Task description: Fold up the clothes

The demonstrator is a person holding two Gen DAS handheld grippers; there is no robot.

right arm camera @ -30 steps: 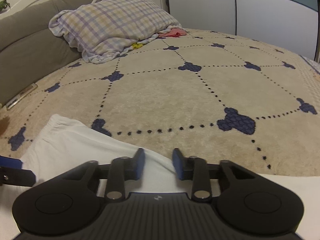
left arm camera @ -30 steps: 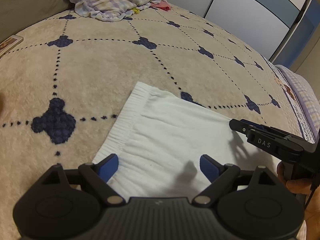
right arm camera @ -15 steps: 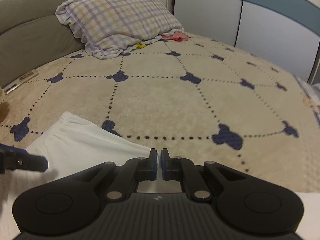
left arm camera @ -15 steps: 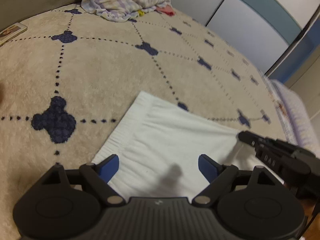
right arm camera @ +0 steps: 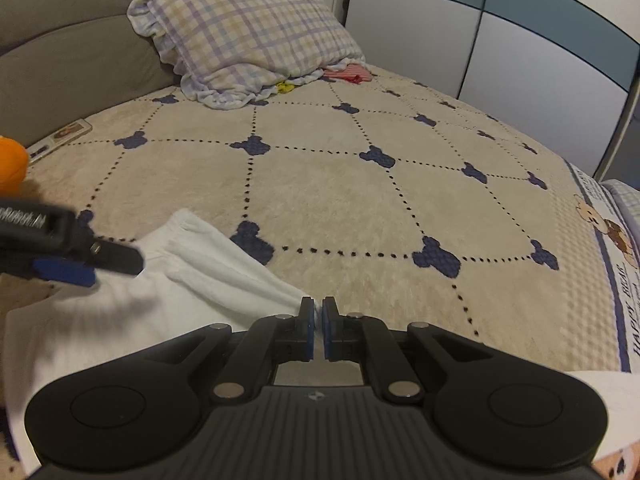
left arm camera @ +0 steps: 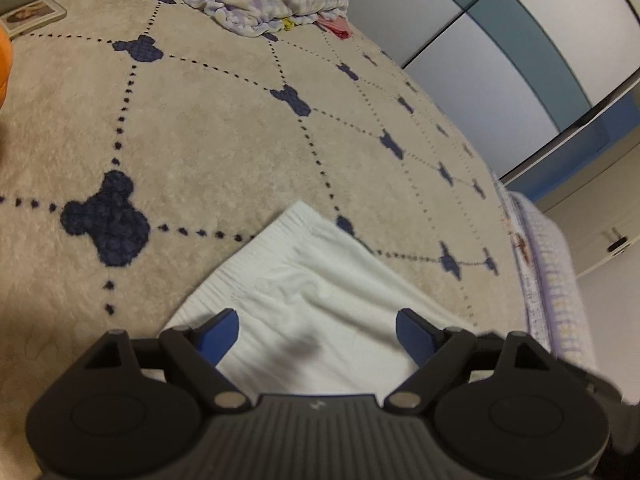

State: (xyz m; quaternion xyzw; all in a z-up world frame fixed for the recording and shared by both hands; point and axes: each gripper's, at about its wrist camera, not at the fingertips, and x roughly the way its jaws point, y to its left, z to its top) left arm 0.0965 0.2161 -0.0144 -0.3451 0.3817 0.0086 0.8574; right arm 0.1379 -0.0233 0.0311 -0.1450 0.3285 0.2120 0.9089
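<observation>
White garment (left arm camera: 320, 312), soft and ribbed along one gathered, elastic-looking edge, is spread flat on a beige bedspread (left arm camera: 224, 140) patterned with dotted navy lines and navy bear-head shapes. In the left wrist view it occupies the lower centre, its ribbed edge running from about 8 o'clock up to a corner at 12 o'clock of the cloth. Loose wrinkles are seen across its middle. In the right wrist view the cloth is drawn up into a taut ridge that leads to the right gripper (right arm camera: 319, 328).

The right gripper is angled downward, and its blue pads are clenched on a thin pinch of the garment's edge. The left gripper (left arm camera: 316, 334) is also angled downward over the cloth, with its blue-tipped fingers (left arm camera: 218, 334) spread wide and nothing gripped between them; the fabric is seen lying beneath the gap. In the right wrist view the left gripper is seen at 9 o'clock, above the garment's far side.

A plaid pillow (right arm camera: 248, 44) is seen at 12 o'clock, against a grey headboard (right arm camera: 72, 56).
</observation>
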